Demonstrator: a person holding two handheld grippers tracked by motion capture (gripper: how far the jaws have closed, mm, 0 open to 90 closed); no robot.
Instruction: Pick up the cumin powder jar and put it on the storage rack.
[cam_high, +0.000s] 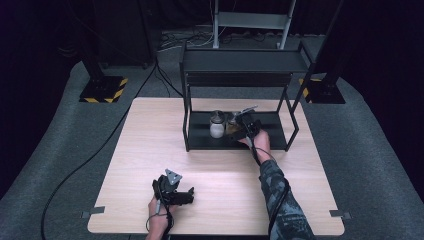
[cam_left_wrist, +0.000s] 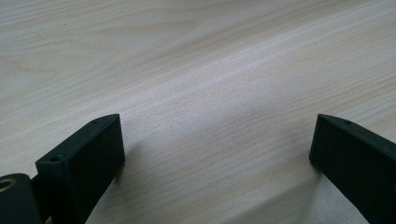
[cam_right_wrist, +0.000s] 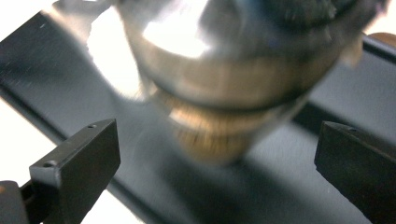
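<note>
Two small glass jars stand side by side on the lower shelf of a black metal rack (cam_high: 200, 136): a white-filled jar (cam_high: 217, 125) on the left and a brown-filled jar (cam_high: 232, 123) (cam_right_wrist: 219, 93) on the right. My right gripper (cam_high: 241, 129) (cam_right_wrist: 217, 154) is at the brown jar, jaws wide apart, and the jar looms blurred just beyond them with no pad touching it. My left gripper (cam_high: 186, 196) (cam_left_wrist: 217, 149) rests low over the wooden table (cam_high: 150, 150) (cam_left_wrist: 210, 70) near its front edge, open with nothing between its jaws.
The rack has a top shelf (cam_high: 240, 62) overhanging the jars and thin uprights at its corners. Black cables (cam_high: 100, 150) run over the grey floor at the left. Stands with yellow-black bases (cam_high: 102, 90) sit beyond the table.
</note>
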